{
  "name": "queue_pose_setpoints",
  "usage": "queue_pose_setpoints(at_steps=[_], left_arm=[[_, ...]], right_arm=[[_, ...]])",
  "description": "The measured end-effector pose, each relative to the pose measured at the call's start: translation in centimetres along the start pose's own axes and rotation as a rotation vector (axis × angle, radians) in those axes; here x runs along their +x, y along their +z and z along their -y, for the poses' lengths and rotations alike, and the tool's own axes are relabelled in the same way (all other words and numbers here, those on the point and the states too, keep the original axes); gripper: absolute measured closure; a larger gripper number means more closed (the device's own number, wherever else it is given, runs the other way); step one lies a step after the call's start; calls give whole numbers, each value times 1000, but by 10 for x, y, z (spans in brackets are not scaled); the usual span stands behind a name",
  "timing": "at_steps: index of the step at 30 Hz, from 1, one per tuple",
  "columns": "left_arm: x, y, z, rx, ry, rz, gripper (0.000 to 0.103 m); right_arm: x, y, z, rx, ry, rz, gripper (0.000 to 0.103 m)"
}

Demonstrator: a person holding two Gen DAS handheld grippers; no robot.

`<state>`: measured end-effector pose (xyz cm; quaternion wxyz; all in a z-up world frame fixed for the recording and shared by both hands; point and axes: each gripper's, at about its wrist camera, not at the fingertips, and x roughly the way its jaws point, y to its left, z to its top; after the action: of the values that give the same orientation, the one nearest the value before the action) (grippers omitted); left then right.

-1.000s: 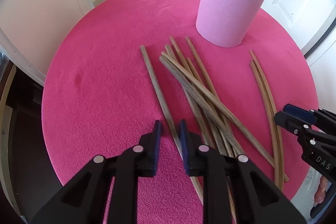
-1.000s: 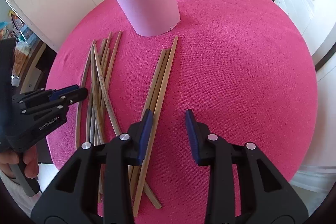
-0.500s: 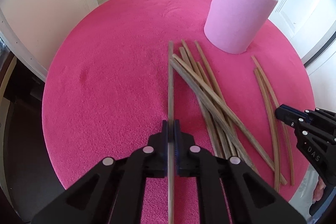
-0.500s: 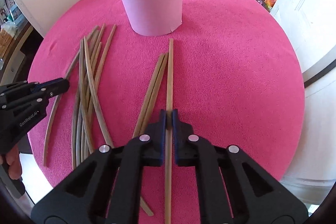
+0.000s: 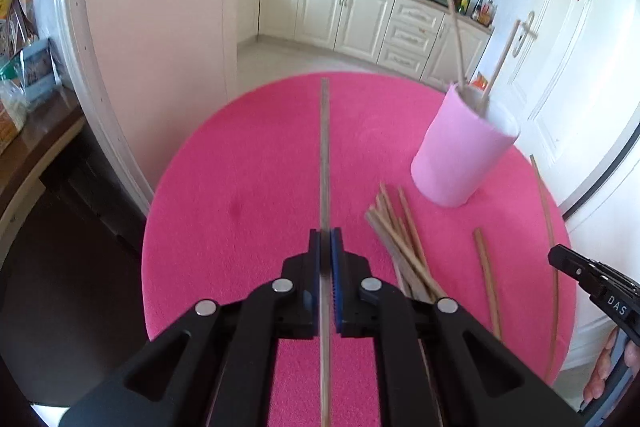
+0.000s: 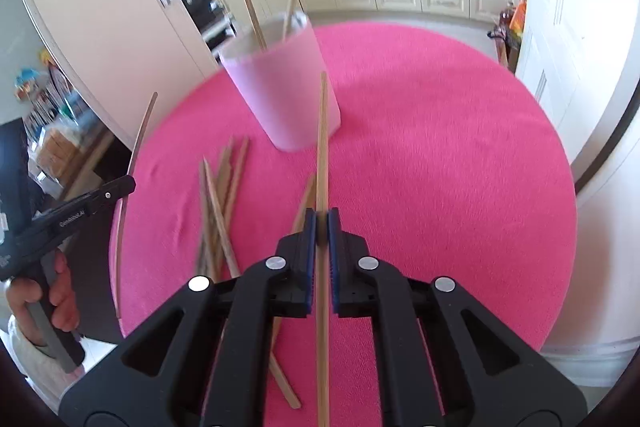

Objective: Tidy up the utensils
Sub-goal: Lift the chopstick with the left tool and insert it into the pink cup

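Observation:
My left gripper (image 5: 325, 239) is shut on a wooden chopstick (image 5: 325, 155), held above the pink table (image 5: 248, 187) and pointing forward. My right gripper (image 6: 321, 223) is shut on another chopstick (image 6: 322, 147), also lifted, its tip near the pink cup (image 6: 280, 95). The cup (image 5: 460, 151) stands at the far right of the left wrist view and holds two upright chopsticks (image 5: 456, 35). A loose pile of chopsticks (image 5: 400, 239) lies on the table in front of the cup; it also shows in the right wrist view (image 6: 220, 195).
The round table is covered in pink cloth (image 6: 440, 167). One more chopstick (image 5: 486, 279) lies right of the pile. Each gripper shows in the other's view, the right (image 5: 592, 279) and the left (image 6: 68, 215). Cabinets (image 5: 360, 15), a wall and doors surround the table.
Both grippers have lifted their chopsticks off the table and tilted up, so the kitchen now shows. The views have drawn back from the pile.

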<state>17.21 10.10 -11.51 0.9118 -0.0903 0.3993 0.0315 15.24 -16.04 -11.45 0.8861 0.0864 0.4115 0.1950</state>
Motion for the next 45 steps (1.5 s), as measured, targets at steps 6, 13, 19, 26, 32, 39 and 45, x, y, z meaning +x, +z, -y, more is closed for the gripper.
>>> queue_pose_setpoints(at_steps=[6,13,19,26,32,39,45], left_arm=[[-35,18,25,40,-106,250,98],[-62,31,66,95,-204,566,97],[-68,53,92,59,-289,754,97],[-43,87,121,75,-286,833,97],[-12,104,120,72,-278,833,97],[17,106,116,64,-259,791,97],[34,95,114,107,-238,732,97]], right_arm=[[-33,17,-5,12,109,212,97],[-49,47,-13,-27,168,447,97],[-46,77,-18,-56,178,633,97],[-29,102,-13,-37,164,784,97],[-8,119,-10,-34,149,840,97],[18,122,-6,-21,148,822,97],[30,115,-7,-47,144,775,97]])
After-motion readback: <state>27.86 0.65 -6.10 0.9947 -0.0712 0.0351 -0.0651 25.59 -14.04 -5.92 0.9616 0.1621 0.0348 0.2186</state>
